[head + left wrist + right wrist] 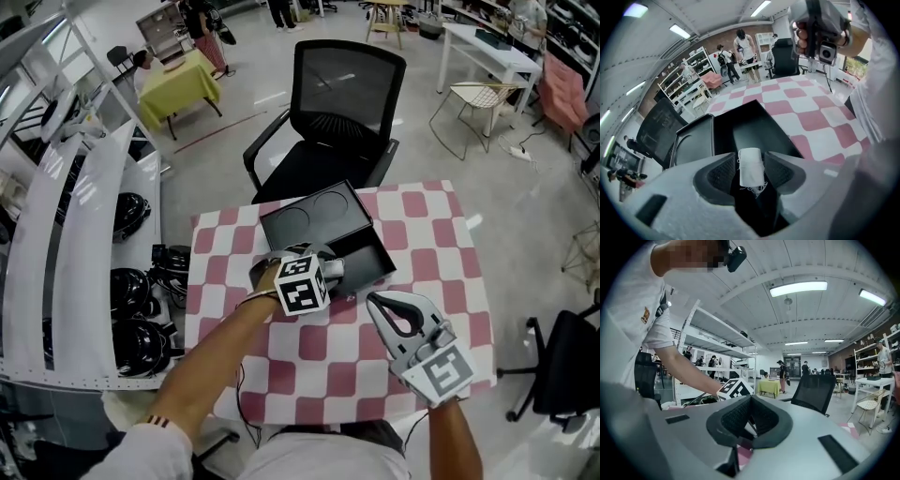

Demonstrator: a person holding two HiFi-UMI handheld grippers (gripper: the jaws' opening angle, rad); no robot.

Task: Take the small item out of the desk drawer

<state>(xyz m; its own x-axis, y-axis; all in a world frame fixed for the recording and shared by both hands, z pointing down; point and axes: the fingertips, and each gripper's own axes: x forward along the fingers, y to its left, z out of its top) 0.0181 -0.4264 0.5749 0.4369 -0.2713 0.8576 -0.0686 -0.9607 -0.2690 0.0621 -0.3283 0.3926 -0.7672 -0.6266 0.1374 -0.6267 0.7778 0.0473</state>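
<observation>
Left hand-held gripper [751, 156] is released, jaws wide over the open black drawer [757, 126]. The small white roll [751, 169] lies in the drawer btwn them – pads don't seem to press it. From the head view the roll's hidden under the marker cube [302, 284]. Right hand-held gripper [750, 399] is clenched, empty, above the checked tabletop [422, 272] – drawer's near end cut off.

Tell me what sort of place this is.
Probably an open-plan lab or workshop: white storage shelving, a mesh office chair and ceiling strip lights all point that way.
</observation>
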